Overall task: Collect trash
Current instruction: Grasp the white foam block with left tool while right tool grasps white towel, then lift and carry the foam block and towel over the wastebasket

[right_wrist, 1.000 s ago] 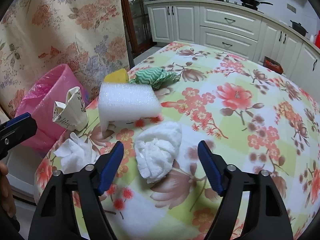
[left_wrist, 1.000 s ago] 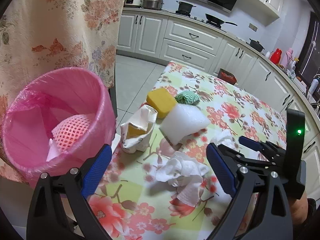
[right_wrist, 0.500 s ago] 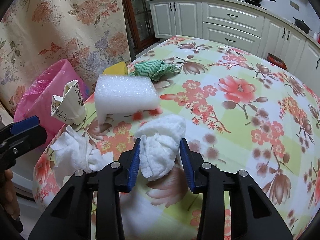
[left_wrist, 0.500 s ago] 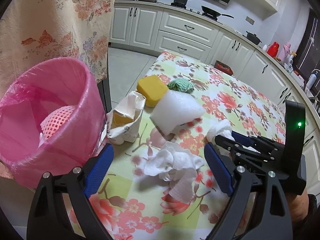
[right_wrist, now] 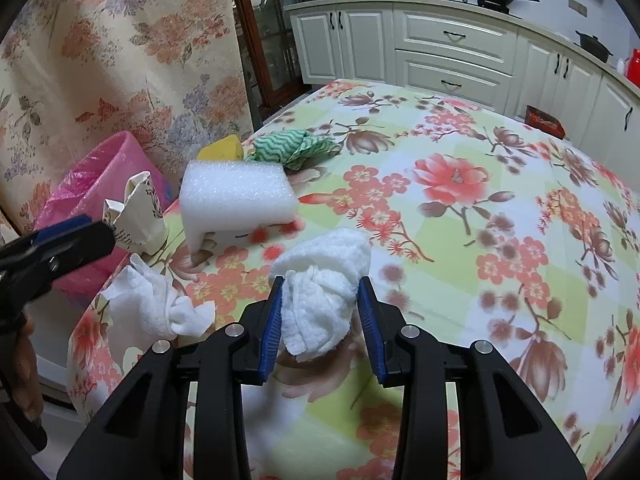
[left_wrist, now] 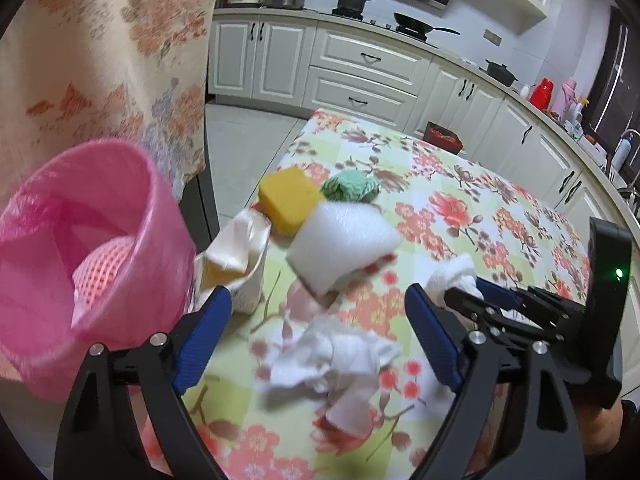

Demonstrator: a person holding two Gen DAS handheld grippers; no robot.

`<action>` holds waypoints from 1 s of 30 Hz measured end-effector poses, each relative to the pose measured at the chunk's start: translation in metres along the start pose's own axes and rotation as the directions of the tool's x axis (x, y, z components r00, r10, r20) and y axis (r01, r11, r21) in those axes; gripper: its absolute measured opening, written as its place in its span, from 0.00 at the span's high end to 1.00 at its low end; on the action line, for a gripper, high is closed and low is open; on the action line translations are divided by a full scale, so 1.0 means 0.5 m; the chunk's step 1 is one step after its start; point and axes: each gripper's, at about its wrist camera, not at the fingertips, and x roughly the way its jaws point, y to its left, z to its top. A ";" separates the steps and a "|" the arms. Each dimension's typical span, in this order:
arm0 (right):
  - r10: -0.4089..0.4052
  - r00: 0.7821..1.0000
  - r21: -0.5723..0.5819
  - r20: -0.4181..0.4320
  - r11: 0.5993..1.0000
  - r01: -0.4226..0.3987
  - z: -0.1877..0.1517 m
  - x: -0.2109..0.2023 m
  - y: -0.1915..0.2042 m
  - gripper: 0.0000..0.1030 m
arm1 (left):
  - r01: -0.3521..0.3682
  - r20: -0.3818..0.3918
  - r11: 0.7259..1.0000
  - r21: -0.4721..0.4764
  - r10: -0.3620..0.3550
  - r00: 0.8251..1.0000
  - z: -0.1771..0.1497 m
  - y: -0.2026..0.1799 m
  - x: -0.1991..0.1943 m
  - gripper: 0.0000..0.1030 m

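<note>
My right gripper (right_wrist: pixel 322 316) is closing its jaws on a rolled white paper towel wad (right_wrist: pixel 324 264), with both blue pads pressing its sides on the floral table (right_wrist: pixel 500 208). My left gripper (left_wrist: pixel 320 334) hovers over a crumpled white tissue (left_wrist: pixel 332 360) near the table's edge. Its jaws are closing but still wide, and the pads stand clear of the tissue. A pink-lined bin (left_wrist: pixel 80 248) beside the table holds a pink foam net. A white foam block (left_wrist: pixel 344 240), a yellow sponge (left_wrist: pixel 288 196), a green cloth (left_wrist: pixel 352 186) and a crumpled paper bag (left_wrist: pixel 236 256) lie beyond.
A floral curtain (left_wrist: pixel 100 60) hangs behind the bin. White kitchen cabinets (left_wrist: pixel 360 68) line the far wall. A small dark box with red contents (left_wrist: pixel 444 136) sits at the table's far edge. The right gripper (left_wrist: pixel 480 300) shows at the right of the left wrist view.
My right jaws went from wide open to closed on the towel wad. My left gripper moved in over the crumpled tissue, its jaws a little narrower.
</note>
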 end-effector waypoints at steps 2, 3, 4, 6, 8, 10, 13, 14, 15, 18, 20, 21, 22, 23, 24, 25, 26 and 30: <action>-0.004 1.000 0.006 0.007 1.000 0.004 0.001 -0.006 -0.007 0.66 | 0.001 0.015 1.000 0.021 -0.002 1.000 0.012 -0.008 0.004 0.18; -0.005 1.000 0.010 0.010 1.000 0.005 0.002 -0.008 -0.010 0.66 | 0.001 0.024 0.999 0.039 -0.002 1.000 0.021 -0.016 0.009 0.18; -0.006 1.000 0.015 0.013 1.000 0.006 0.003 -0.011 -0.014 0.66 | 0.003 0.029 0.999 0.055 -0.004 1.000 0.028 -0.022 0.013 0.18; -0.009 1.000 0.020 0.019 1.000 0.009 0.004 -0.014 -0.020 0.66 | 0.005 0.039 0.996 0.087 -0.009 0.999 0.042 -0.033 0.024 0.18; -0.012 1.000 0.025 0.023 1.000 0.011 0.007 -0.017 -0.026 0.66 | 0.006 0.041 0.993 0.118 -0.011 0.999 0.053 -0.041 0.037 0.18; -0.014 0.999 0.031 0.029 0.999 0.013 0.010 -0.019 -0.032 0.66 | 0.003 0.036 0.989 0.148 -0.009 0.999 0.064 -0.050 0.054 0.18; -0.017 0.999 0.038 0.034 0.999 0.016 0.013 -0.022 -0.040 0.66 | -0.008 0.019 0.978 0.209 0.004 1.000 0.073 -0.063 0.084 0.18; -0.017 0.999 0.040 0.035 0.999 0.016 0.014 -0.022 -0.042 0.66 | -0.012 0.011 0.973 0.233 0.009 1.000 0.073 -0.069 0.094 0.18; -0.019 0.999 0.044 0.037 0.999 0.017 0.014 -0.023 -0.045 0.66 | -0.023 0.004 0.965 0.261 0.022 1.000 0.073 -0.074 0.106 0.18; -0.022 0.999 0.051 0.040 0.999 0.020 0.016 -0.024 -0.051 0.66 | -0.036 -0.016 0.950 0.312 0.044 0.999 0.074 -0.080 0.130 0.17; -0.023 0.999 0.052 0.040 0.998 0.021 0.016 -0.023 -0.053 0.66 | -0.053 -0.031 0.935 0.350 0.068 0.997 0.068 -0.085 0.148 0.17; -0.024 0.999 0.054 0.039 0.998 0.022 0.016 -0.023 -0.054 0.66 | -0.058 -0.035 0.931 0.360 0.075 0.997 0.067 -0.087 0.154 0.17; -0.024 0.999 0.056 0.040 0.998 0.022 0.017 -0.022 -0.054 0.66 | -0.057 -0.050 0.925 0.376 0.081 0.995 0.063 -0.090 0.163 0.17; -0.025 0.999 0.056 0.040 0.998 0.023 0.017 -0.022 -0.054 0.66 | -0.057 -0.060 0.922 0.384 0.086 0.994 0.061 -0.089 0.169 0.17; -0.026 0.999 0.057 0.041 0.998 0.024 0.017 -0.022 -0.055 0.66 | -0.069 -0.071 0.917 0.393 0.105 0.992 0.058 -0.090 0.178 0.20; -0.027 0.999 0.058 0.042 0.998 0.024 0.018 -0.023 -0.055 0.66 | -0.070 -0.078 0.916 0.395 0.109 0.991 0.056 -0.089 0.182 0.31; -0.029 0.999 0.059 0.044 0.998 0.026 0.018 -0.024 -0.056 0.66 | -0.058 -0.096 0.918 0.392 0.104 0.990 0.054 -0.087 0.188 0.36; -0.032 0.998 0.062 0.050 0.998 0.029 0.020 -0.029 -0.057 0.66 | -0.047 -0.089 0.924 0.378 0.087 0.992 0.056 -0.085 0.178 0.38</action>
